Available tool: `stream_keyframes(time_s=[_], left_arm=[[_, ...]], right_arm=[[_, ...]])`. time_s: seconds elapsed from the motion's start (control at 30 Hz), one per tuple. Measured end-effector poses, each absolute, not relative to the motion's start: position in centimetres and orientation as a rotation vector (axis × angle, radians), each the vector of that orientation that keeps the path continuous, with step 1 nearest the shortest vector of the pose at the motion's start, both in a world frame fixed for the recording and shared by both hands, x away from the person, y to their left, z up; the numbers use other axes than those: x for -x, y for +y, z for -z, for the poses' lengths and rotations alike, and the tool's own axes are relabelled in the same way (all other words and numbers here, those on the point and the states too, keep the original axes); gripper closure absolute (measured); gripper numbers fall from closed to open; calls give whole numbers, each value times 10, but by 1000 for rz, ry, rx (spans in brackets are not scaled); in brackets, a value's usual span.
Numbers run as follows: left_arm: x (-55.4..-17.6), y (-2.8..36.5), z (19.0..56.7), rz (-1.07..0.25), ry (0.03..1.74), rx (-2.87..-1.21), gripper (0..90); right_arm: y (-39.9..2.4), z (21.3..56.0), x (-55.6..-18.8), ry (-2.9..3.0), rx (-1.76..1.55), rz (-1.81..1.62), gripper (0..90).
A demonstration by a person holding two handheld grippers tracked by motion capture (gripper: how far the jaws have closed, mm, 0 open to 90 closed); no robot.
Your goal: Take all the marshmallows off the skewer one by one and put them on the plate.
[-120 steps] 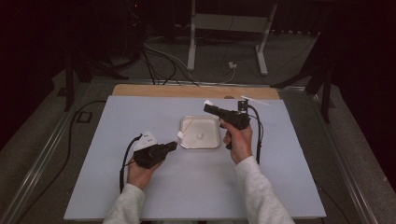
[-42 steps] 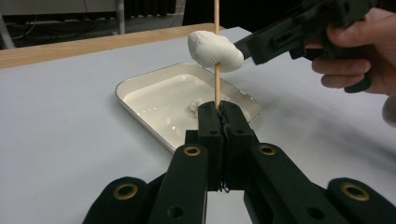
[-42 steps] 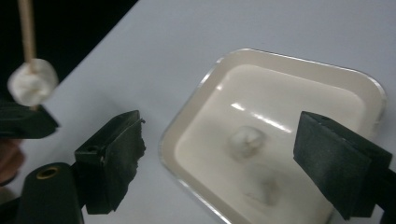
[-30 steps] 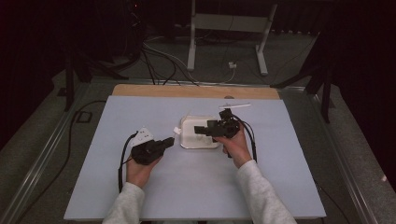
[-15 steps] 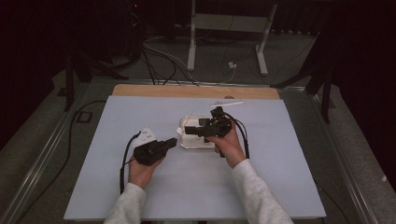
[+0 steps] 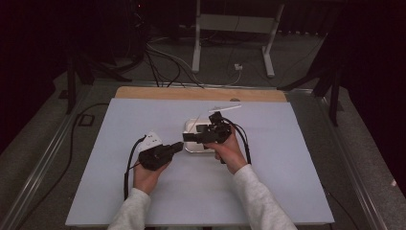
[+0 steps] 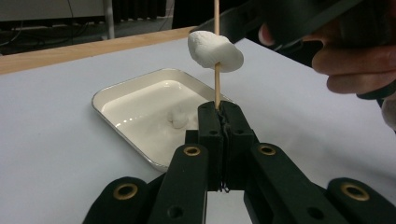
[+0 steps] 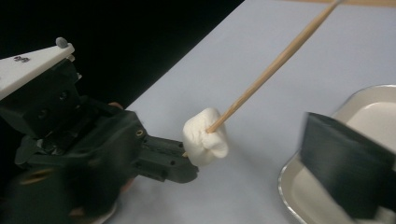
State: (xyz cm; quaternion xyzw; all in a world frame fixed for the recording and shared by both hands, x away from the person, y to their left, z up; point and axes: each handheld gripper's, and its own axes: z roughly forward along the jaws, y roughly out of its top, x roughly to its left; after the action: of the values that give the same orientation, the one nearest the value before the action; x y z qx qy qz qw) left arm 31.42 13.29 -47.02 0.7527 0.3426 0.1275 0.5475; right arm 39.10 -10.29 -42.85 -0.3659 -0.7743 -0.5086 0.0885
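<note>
Nearest you, your left hand holds the left gripper low over the pale blue-white table, left of centre, its nose aimed right and slightly away. Its jaws are pressed together on the lower end of a thin wooden skewer; in the left gripper view the stick rises straight up from between the two black tips. A white marshmallow is threaded on the skewer, part-way up, clear of the jaw tips. In the right gripper view that same marshmallow sits just beyond the left gripper's nose, with the skewer running on past it.

A little farther and to the right, your right hand carries the right gripper, pointing left toward the skewer. You cannot tell from these views whether its jaws are open or closed.

Under the right gripper lies a shallow metal tray with a small white lump in it. Beyond, the table's wooden far edge shows.
</note>
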Motion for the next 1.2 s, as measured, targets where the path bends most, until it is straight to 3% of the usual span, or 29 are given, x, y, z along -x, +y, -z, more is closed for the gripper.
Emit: stream_keyframes(time_s=[0.07, 0.17, 0.23, 0.57, 0.87, 1.2], left_arm=[[-314, 133, 470, -302, 809, -1782, 899], [-314, 133, 469, -303, 806, -1779, 899], [-314, 134, 469, -303, 802, -1775, 899], [-313, 133, 469, -299, 794, -1773, 900], [-314, 133, 471, -292, 777, -1785, 900], [-313, 134, 471, -309, 762, -1794, 900]], right_arm=[[-101, 430, -391, -2293, 1086, 1511, 204], [-100, 433, -392, -2273, 1066, 1507, 386], [-100, 434, -392, -2267, 1045, 1508, 459], [-98, 439, -392, -2227, 994, 1488, 671], [-101, 438, -391, -2234, 1007, 1483, 745], [-106, 436, -392, -2204, 1021, 1508, 752]])
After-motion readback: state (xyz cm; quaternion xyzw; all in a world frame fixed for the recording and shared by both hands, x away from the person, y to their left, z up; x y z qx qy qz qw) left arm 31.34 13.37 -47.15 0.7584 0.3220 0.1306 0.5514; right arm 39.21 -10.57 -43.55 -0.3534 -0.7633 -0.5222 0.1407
